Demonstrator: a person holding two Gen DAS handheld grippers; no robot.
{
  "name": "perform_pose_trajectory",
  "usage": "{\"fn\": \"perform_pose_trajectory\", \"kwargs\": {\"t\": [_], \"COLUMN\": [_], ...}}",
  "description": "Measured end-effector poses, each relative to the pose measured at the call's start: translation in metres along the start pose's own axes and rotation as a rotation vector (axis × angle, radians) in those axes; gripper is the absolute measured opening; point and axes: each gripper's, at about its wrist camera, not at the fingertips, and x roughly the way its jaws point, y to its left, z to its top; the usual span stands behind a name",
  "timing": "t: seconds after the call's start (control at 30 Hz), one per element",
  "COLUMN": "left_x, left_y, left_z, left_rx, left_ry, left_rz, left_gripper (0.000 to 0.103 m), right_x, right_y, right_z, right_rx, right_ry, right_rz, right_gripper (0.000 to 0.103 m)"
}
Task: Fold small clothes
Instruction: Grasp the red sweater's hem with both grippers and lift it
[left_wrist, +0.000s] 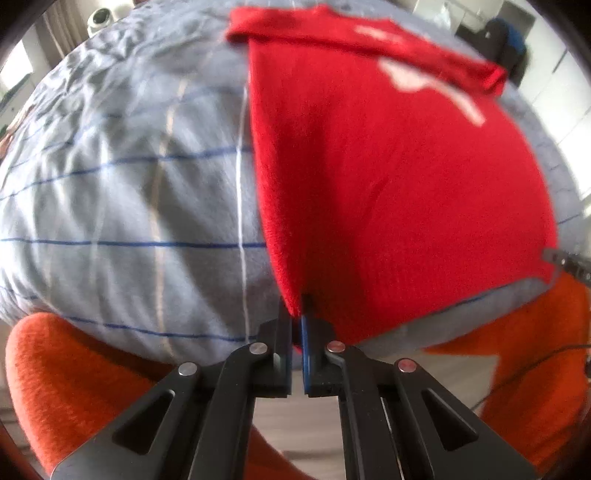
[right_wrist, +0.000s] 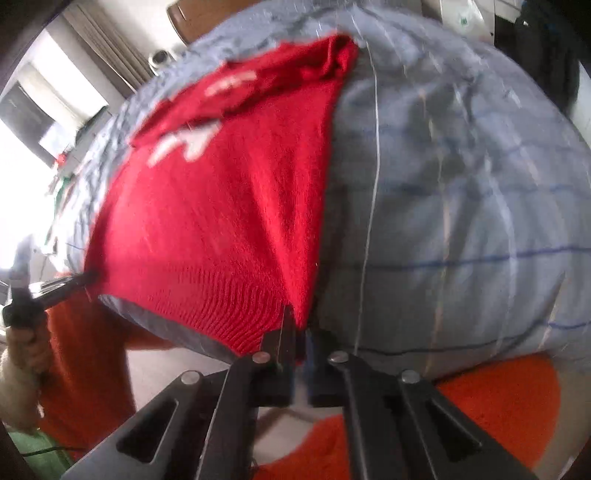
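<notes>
The left black two-finger gripper (left_wrist: 297, 314) has its jaws pressed together on the near left corner of a red knitted sweater with white lettering (left_wrist: 388, 192). The right black gripper (right_wrist: 301, 325) is likewise clamped on the sweater's near right corner at the ribbed hem. The sweater lies spread on a grey-blue checked bed cover with thin blue lines (left_wrist: 129, 192), its sleeves folded across the far end. From the right wrist, the left gripper's tip touches the opposite hem corner.
</notes>
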Motion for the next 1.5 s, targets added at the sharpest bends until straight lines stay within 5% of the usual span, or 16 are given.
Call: {"fn": "perform_pose_trajectory", "kwargs": {"t": [0.13, 0.57, 1.07, 1.5], "left_x": [0.011, 0.018, 0.015, -0.002], "left_y": [0.004, 0.0, -0.05, -0.07], "left_z": [0.005, 0.012, 0.004, -0.01], "left_rx": [-0.003, 0.006, 0.047, 0.077], "left_ry": [0.002, -0.021, -0.032, -0.048], "left_rz": [0.025, 0.05, 0.112, 0.141], "left_gripper": [0.002, 0.003, 0.004, 0.016], "right_x": [0.033, 0.028, 0.021, 0.017], "right_y": [-0.005, -0.011, -0.025, -0.029], "right_z": [0.005, -0.012, -0.021, -0.024], "right_rx": [0.06, 0.089, 0.118, 0.139], "right_ry": [0.008, -0.015, -0.032, -0.038], "right_rz": [-0.004, 0.001, 0.026, 0.054], "right_gripper": [0.003, 0.003, 0.003, 0.01]}}
